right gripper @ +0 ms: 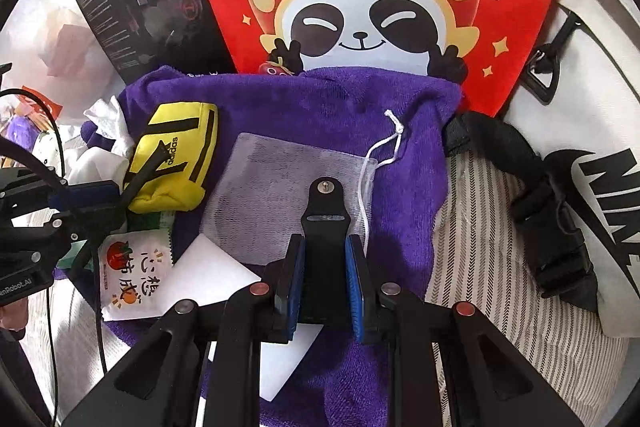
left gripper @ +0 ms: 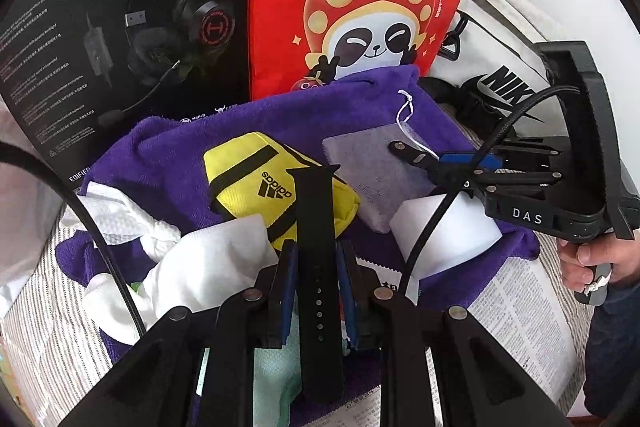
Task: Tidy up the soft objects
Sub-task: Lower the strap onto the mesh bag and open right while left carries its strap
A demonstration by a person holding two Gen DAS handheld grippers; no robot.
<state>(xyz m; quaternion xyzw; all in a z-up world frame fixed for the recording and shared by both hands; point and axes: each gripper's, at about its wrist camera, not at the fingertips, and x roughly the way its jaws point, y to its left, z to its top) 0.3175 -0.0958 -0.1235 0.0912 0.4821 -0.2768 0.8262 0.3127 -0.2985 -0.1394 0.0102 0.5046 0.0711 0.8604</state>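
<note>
The left gripper [left gripper: 316,267] is clamped on a black perforated watch strap [left gripper: 318,239], whose pointed tip rises over a yellow Adidas pouch [left gripper: 260,187]. The right gripper [right gripper: 325,267] is clenched on a second black strap piece [right gripper: 325,211], this one ending in a metal stud, held above a grey mesh drawstring bag [right gripper: 264,187]. Both straps stand pinched between blue finger pads (each gripper angled down toward the pile).

Beneath them a purple towel [right gripper: 320,99] spreads across a striped bedsheet [right gripper: 480,247], carrying the pouch, the mesh bag, a white sponge block [left gripper: 452,231] and a small white sachet printed with fruit [right gripper: 134,275]. Crumpled white tissue [left gripper: 124,215] and a white cloth [left gripper: 208,267] lie at the towel's left edge, with newspaper [left gripper: 520,299] under its right side.

Behind the towel lean a red bag showing a panda in a mushroom cap [right gripper: 368,7], a black headset box [left gripper: 120,27] and a white Nike bag [right gripper: 592,147] with black buckled straps. A person's hand [left gripper: 588,259] grips the right gripper's handle in the left wrist view.
</note>
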